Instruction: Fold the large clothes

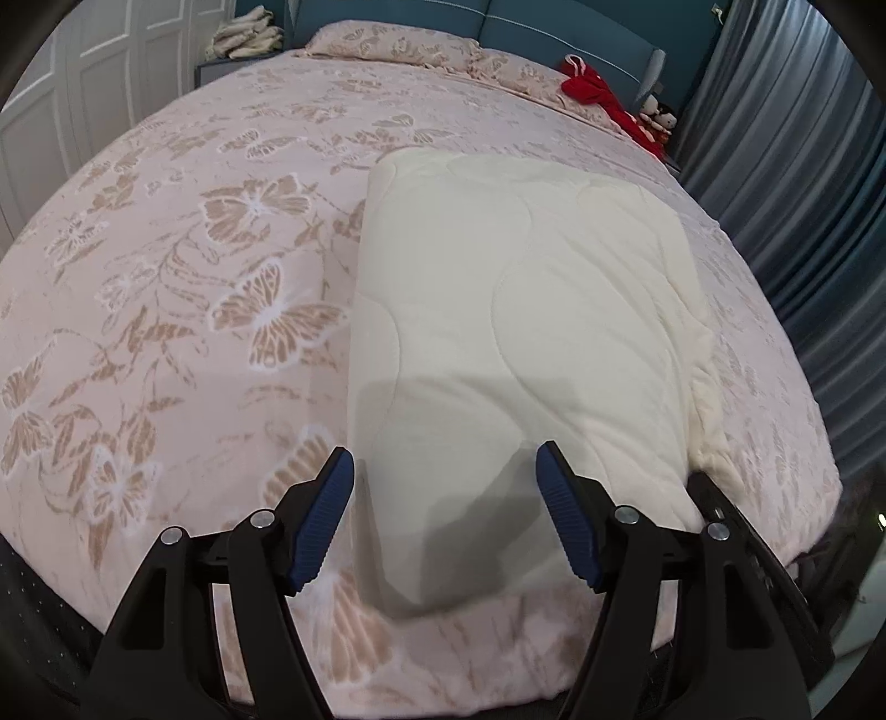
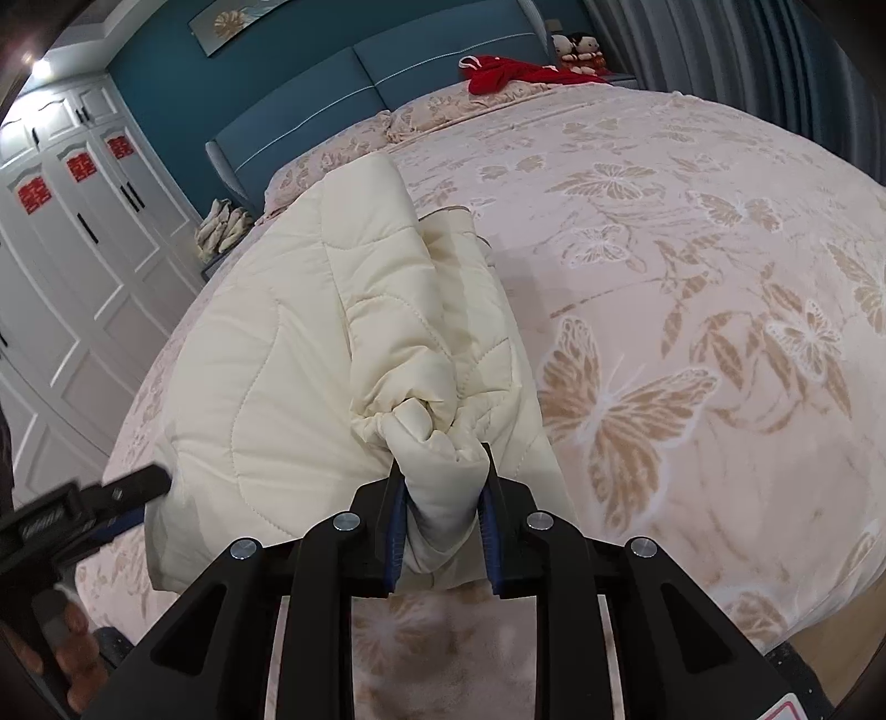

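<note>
A cream quilted blanket (image 1: 520, 310) lies folded in a long rectangle on the pink butterfly bedspread (image 1: 166, 277). My left gripper (image 1: 446, 487) is open, its blue pads either side of the blanket's near left corner, just above it. My right gripper (image 2: 440, 498) is shut on a bunched edge of the cream blanket (image 2: 277, 360) at its near right side, lifting that part. The right gripper's body shows at the blanket's right edge in the left wrist view (image 1: 736, 526). The left gripper shows at the lower left of the right wrist view (image 2: 111, 493).
Pillows (image 1: 387, 44) lie at the head of the bed against a teal headboard (image 2: 332, 105). A red garment (image 1: 598, 94) and dolls (image 2: 576, 50) sit at the far corner. White wardrobe doors (image 2: 66, 249) stand on one side, grey curtains (image 1: 786, 166) on the other.
</note>
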Available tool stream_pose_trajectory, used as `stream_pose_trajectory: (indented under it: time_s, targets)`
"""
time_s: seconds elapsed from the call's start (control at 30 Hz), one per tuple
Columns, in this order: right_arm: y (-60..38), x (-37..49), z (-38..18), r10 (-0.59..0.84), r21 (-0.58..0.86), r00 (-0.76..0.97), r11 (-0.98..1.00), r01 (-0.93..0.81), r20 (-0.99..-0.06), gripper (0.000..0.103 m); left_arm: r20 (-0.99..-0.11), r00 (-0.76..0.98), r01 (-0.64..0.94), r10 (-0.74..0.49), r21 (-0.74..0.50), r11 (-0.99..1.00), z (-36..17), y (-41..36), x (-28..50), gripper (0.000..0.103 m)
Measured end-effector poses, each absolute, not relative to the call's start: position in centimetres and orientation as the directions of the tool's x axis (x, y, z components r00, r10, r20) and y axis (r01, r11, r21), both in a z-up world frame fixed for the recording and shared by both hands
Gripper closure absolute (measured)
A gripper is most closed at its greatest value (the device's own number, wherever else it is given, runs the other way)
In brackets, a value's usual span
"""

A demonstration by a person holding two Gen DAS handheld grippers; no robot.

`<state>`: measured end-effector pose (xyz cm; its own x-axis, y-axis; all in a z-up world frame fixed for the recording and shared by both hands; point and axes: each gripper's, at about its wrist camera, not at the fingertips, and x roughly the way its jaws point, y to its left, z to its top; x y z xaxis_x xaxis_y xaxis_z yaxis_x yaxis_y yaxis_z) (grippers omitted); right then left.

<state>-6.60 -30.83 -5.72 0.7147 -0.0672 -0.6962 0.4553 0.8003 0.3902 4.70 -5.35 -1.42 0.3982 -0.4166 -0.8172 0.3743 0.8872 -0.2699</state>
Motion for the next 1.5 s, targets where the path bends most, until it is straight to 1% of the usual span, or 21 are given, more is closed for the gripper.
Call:
stream_pose_trajectory:
  time_s: [0.07, 0.17, 0.27, 0.3, 0.37, 0.43, 0.5, 0.6, 0.67, 0.73, 0.9, 0.97, 1.03, 1.13, 1.17, 1.2, 1.23, 1.27, 1.33, 1.4, 1.5]
  targets:
    - [-31.0, -6.6, -5.6, -0.06, 0.401, 0.717, 0.795, 0.455, -0.695, 0.083, -0.82, 0.384, 0.399, -0.424, -0.266, 0.877, -1.4, -4.7, 3.6, 0.036]
    - [-31.2, -6.6, -5.2, -0.047, 0.424, 0.723, 0.783, 0.455, -0.689, 0.083, -0.85, 0.367, 0.435, -0.377, -0.202, 0.878, -2.9, -3.6, 1.9, 0.035]
    - [-30.9, -6.5, -4.5, -0.054, 0.416, 0.727, 0.79, 0.45, -0.684, 0.083, -0.88, 0.345, 0.408, -0.325, -0.171, 0.897, -5.4, -3.1, 1.9, 0.036]
    - [-30.7, -6.5, -4.2, -0.057, 0.413, 0.73, 0.794, 0.447, -0.681, 0.084, -0.884, 0.357, 0.395, -0.301, -0.149, 0.906, -6.1, -3.1, 2.2, 0.039]
    - [-30.7, -6.7, -3.6, -0.056, 0.419, 0.74, 0.795, 0.439, -0.67, 0.084, -0.884, 0.381, 0.397, -0.27, -0.107, 0.911, -7.0, -3.3, 2.9, 0.039]
    - [-30.5, -7.3, -2.4, -0.059, 0.421, 0.763, 0.805, 0.418, -0.644, 0.085, -0.883, 0.378, 0.393, -0.279, -0.12, 0.912, -7.2, -3.2, 3.5, 0.043]
    - [-30.1, -7.4, -1.9, -0.085, 0.377, 0.755, 0.827, 0.418, -0.651, 0.085, -0.868, 0.399, 0.378, -0.296, -0.138, 0.915, -6.7, -2.6, 3.7, 0.049]
    - [-29.9, -7.4, -3.5, -0.073, 0.377, 0.733, 0.82, 0.43, -0.676, 0.086, -0.853, 0.422, 0.359, -0.308, -0.155, 0.92, -6.2, -2.2, 3.9, 0.064]
    - [-29.6, -7.8, -4.1, -0.05, 0.415, 0.741, 0.802, 0.429, -0.67, 0.086, -0.856, 0.415, 0.338, -0.307, -0.168, 0.926, -6.5, -2.1, 4.4, 0.069]
    - [-29.1, -8.0, -4.2, -0.057, 0.406, 0.743, 0.809, 0.426, -0.667, 0.086, -0.86, 0.417, 0.329, -0.293, -0.157, 0.931, -6.7, -2.1, 4.7, 0.07]
    - [-30.0, -8.3, -8.6, -0.038, 0.412, 0.698, 0.783, 0.465, -0.715, 0.084, -0.877, 0.405, 0.355, -0.259, -0.11, 0.928, -8.0, -3.0, 4.4, 0.069]
    - [-30.0, -8.6, -8.1, -0.032, 0.429, 0.708, 0.776, 0.463, -0.706, 0.082, -0.867, 0.417, 0.375, -0.275, -0.112, 0.92, -7.2, -2.7, 3.8, 0.069]
    - [-30.1, -9.5, -6.0, -0.035, 0.455, 0.744, 0.772, 0.445, -0.667, 0.076, -0.847, 0.419, 0.391, -0.328, -0.157, 0.907, -5.3, -1.4, 3.2, 0.069]
    - [-30.1, -10.8, -3.7, -0.081, 0.442, 0.775, 0.782, 0.44, -0.627, 0.065, -0.815, 0.42, 0.395, -0.4, -0.232, 0.889, -2.7, 0.4, 2.9, 0.064]
    - [-30.1, -10.9, -3.3, -0.096, 0.432, 0.774, 0.783, 0.447, -0.626, 0.064, -0.791, 0.443, 0.383, -0.422, -0.259, 0.887, -1.6, 1.2, 3.1, 0.049]
    - [-30.3, -10.8, -3.2, -0.097, 0.432, 0.773, 0.782, 0.449, -0.627, 0.059, -0.769, 0.466, 0.365, -0.436, -0.282, 0.887, -0.8, 1.7, 3.3, 0.034]
    - [-30.4, -10.6, -3.2, -0.099, 0.432, 0.77, 0.779, 0.454, -0.631, 0.051, -0.749, 0.481, 0.354, -0.456, -0.31, 0.882, -0.3, 2.0, 3.7, 0.03]
    - [-30.6, -10.2, -3.4, -0.116, 0.428, 0.761, 0.769, 0.476, -0.638, 0.047, -0.722, 0.493, 0.345, -0.485, -0.349, 0.871, 0.3, 2.2, 4.5, 0.026]
    - [-31.0, -9.8, -3.8, -0.125, 0.434, 0.752, 0.751, 0.497, -0.647, 0.038, -0.698, 0.498, 0.327, -0.515, -0.399, 0.857, 0.9, 1.7, 6.3, 0.024]
    - [-31.6, -9.1, -4.5, -0.113, 0.458, 0.744, 0.724, 0.515, -0.658, 0.031, -0.696, 0.483, 0.322, -0.532, -0.424, 0.847, 0.6, 0.6, 7.9, 0.017]
    - [-32.4, -8.4, -5.7, -0.062, 0.517, 0.747, 0.684, 0.514, -0.661, 0.026, -0.71, 0.426, 0.332, -0.56, -0.453, 0.827, -0.9, -1.4, 9.9, 0.013]
